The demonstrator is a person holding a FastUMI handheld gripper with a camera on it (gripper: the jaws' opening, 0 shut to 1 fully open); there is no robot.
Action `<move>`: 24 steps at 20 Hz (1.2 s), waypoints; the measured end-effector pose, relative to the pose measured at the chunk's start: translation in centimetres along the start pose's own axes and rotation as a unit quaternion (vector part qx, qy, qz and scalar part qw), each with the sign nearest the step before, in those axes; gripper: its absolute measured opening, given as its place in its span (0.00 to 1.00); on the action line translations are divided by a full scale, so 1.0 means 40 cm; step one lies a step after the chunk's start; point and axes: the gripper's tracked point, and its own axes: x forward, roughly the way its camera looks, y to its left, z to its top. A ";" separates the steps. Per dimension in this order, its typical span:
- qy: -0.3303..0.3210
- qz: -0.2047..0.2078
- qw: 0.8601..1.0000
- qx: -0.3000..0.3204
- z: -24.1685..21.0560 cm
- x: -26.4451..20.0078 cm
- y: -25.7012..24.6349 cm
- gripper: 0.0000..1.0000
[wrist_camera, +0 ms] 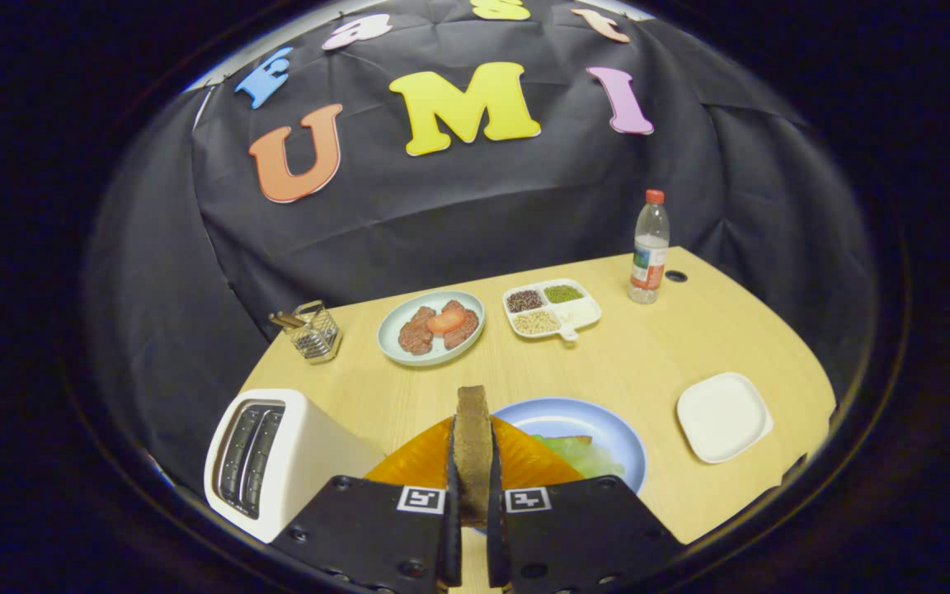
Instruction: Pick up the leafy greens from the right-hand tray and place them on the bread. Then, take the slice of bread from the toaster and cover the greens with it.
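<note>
My gripper (472, 503) is shut on a slice of brown bread (472, 450), held edge-up between both fingers above the table. Just beyond the fingers lies a blue plate (599, 422) with pale leafy greens (578, 454) resting on a piece of bread whose crust peeks out behind them. An orange sheet (421, 458) lies under the held slice, left of the greens. The white toaster (277, 458) stands to the left of the fingers, both slots dark. A white square tray (723, 416) sits to the right, bare.
At the back stand a wire holder (315, 332), a pale plate with meat patties and a tomato slice (431, 327), a white divided dish of seeds (552, 309) and a water bottle (649, 247). The wooden table (648, 346) curves along its right edge.
</note>
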 end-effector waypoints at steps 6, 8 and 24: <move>0.021 0.029 0.999 0.041 -0.061 0.044 -0.084 0.12; 0.020 0.028 0.999 0.034 -0.078 0.057 -0.113 0.12; -0.013 0.062 0.998 -0.014 -0.150 0.119 -0.232 0.29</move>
